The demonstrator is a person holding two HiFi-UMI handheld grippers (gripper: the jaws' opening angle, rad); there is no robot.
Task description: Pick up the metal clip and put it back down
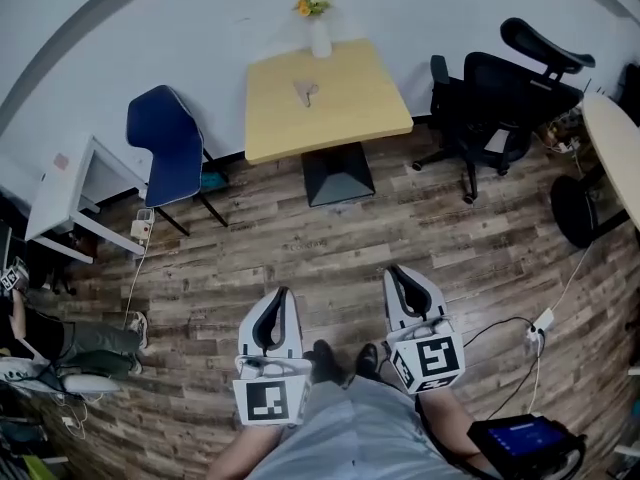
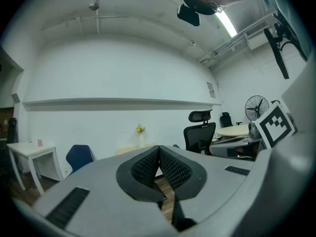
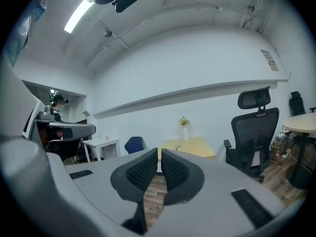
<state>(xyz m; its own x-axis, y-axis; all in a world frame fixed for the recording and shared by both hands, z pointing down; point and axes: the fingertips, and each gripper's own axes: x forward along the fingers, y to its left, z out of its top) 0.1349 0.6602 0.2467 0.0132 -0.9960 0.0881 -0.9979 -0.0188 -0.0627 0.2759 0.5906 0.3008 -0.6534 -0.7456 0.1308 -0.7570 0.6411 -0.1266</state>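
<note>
The metal clip lies on a square yellow table far ahead, near a white vase of flowers. Both grippers hang low near the person's body, well away from the table. My left gripper is shut with nothing between its black ribbed pads. My right gripper is also shut and empty, pads together. In the right gripper view the clip shows as a small speck on the table beyond the jaws.
A blue chair stands left of the table and a black office chair to its right. A white side table is at the left, a round table edge at the right. Cables and a tablet lie on the wood floor.
</note>
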